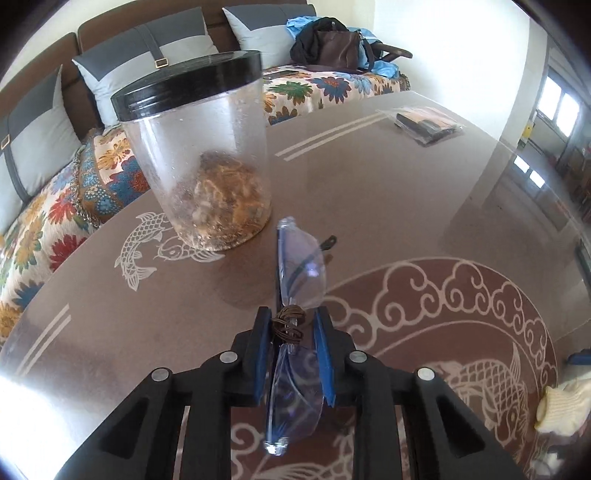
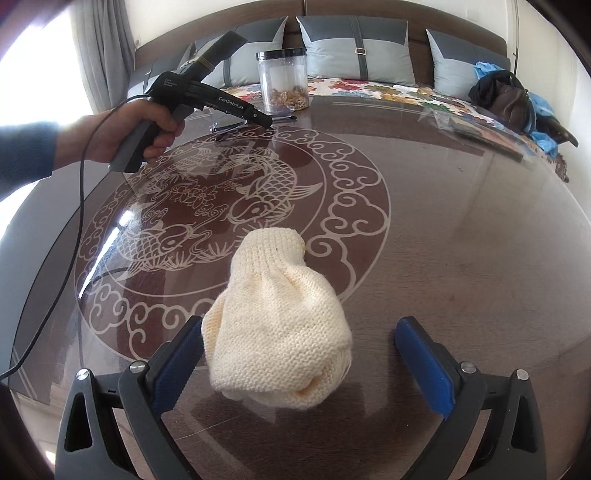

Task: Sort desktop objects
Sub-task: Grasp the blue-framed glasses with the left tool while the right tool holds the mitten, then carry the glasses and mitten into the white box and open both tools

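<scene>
Clear glasses (image 1: 299, 266), edge-up, beside jar (image 1: 195, 147)

The table (image 2: 461, 229) has a dark brown glossy top with pale inlaid koi and cloud scrolls inside a ring at its centre. A brown-backed sofa (image 2: 369, 7) runs along the far edge, from 10 to 2 o'clock of the table. Grey two-tone cushions (image 2: 356, 51) stand against its backrest; a floral cover (image 1: 55, 218) lies on the seat. A grey curtain (image 2: 107, 48) hangs at 10 o'clock beside a bright window (image 2: 33, 66). Daylight glares off the tabletop. The wall (image 1: 443, 40) is white.
</scene>
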`<state>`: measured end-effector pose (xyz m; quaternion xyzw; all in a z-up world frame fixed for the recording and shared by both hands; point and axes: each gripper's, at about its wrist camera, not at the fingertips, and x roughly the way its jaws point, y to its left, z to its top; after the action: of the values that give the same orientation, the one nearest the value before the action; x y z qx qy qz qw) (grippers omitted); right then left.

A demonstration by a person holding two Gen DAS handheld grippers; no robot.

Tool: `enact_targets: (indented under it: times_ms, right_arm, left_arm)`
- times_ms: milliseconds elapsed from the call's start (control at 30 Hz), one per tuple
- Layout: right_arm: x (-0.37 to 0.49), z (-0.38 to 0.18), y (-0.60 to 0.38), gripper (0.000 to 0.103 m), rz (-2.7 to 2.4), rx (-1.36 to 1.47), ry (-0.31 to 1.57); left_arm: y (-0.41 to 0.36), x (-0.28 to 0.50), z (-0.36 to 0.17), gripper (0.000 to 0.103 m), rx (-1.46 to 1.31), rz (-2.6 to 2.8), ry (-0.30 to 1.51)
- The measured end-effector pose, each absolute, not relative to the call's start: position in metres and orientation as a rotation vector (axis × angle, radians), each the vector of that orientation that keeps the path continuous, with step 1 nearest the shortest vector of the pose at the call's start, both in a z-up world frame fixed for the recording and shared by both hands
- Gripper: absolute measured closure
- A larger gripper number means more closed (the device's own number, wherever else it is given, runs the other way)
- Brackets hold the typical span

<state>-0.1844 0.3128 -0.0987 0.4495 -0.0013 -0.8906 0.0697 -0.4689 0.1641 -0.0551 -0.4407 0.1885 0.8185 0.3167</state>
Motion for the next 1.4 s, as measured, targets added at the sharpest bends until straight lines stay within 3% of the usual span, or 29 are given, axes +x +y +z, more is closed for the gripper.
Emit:
enact_targets:
  times_ms: [167,400,600,633,667,700,933,1133,1233,1400]
  right_arm:
    - [-0.185,-0.099,0.312,0.001,-2.681,1.357,0.007]
    - [-0.185,-0.098,0.312,0.0,-2.678,1.356,0.002]
    - [-0.196,-0.095,0.303,0.001,-2.559,1.447,0.067]
    - [-0.199,-0.092,0.303,0.005,-2.518,1.455,0.052]
    - [-0.202,-0.089,0.304,0.038,-2.508,1.45,0.04]
    - [-0.203,-0.085,0.303,0.058,-2.533,1.473,0.084]
    - [-0.157,-0.03,0.275,0.058,-2.526,1.438,0.095]
    - [-0.136,0.034,0.178,0.058,-2.443,1.251,0.06]
    - [-0.135,0.062,0.101,0.057,-2.351,1.137,0.064]
    - [-0.149,0.078,-0.041,0.057,-2.191,1.036,0.12]
  left_arm:
    - [0.127,-0.388,-0.054,0.083,-1.271,2.307,0.289]
    - [0.036,-0.203,-0.058,0.083,-1.385,2.542,-0.14]
    - [0.006,-0.132,-0.06,0.083,-1.38,2.598,-0.28]
    - [0.006,-0.128,-0.06,0.083,-1.376,2.605,-0.275]
    - [0.005,-0.122,-0.059,0.083,-1.375,2.602,-0.284]
    - [0.001,-0.117,-0.056,0.083,-1.366,2.598,-0.309]
    - [-0.037,-0.085,0.013,0.083,-1.172,2.616,-0.435]
    - [-0.139,-0.064,0.079,0.083,-1.086,2.748,-0.523]
    - [-0.195,-0.058,0.084,0.083,-1.157,2.84,-0.513]
    - [-0.256,-0.051,0.048,0.083,-1.369,2.873,-0.585]
